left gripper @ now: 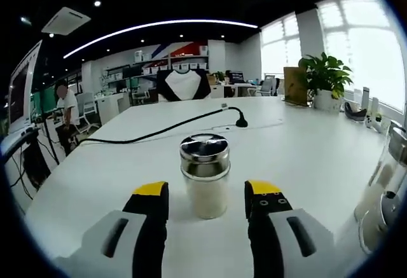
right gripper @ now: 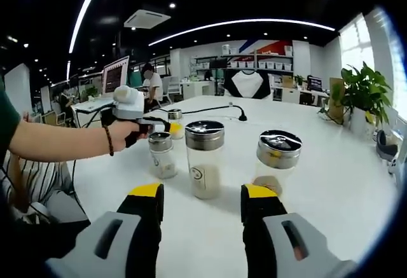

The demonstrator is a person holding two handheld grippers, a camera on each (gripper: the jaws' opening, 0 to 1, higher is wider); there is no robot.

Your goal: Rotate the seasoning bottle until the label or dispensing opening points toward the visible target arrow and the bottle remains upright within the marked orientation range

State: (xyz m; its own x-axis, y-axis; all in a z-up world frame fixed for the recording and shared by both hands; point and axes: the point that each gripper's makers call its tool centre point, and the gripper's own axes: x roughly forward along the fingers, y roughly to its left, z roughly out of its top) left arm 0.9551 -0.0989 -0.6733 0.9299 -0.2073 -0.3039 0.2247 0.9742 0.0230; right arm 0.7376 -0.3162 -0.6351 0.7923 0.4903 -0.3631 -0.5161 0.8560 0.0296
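On the white table (left gripper: 318, 157), the left gripper (left gripper: 206, 196) has its jaws wide apart flanking an upright seasoning bottle (left gripper: 205, 175), untouched; the right gripper (right gripper: 200, 200) gapes empty before another bottle (right gripper: 205, 158).

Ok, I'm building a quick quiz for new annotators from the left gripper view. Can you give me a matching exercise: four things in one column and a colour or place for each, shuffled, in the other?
Things:
1. seasoning bottle
2. cable
3. potted plant
4. fingers

Descriptions:
A. black, snaking across the table
B. yellow-tipped, at the bottom of the view
C. green, beside the window
D. shiny metal lid, standing upright

Pairs: 1-D, 2-A, 3-C, 4-B
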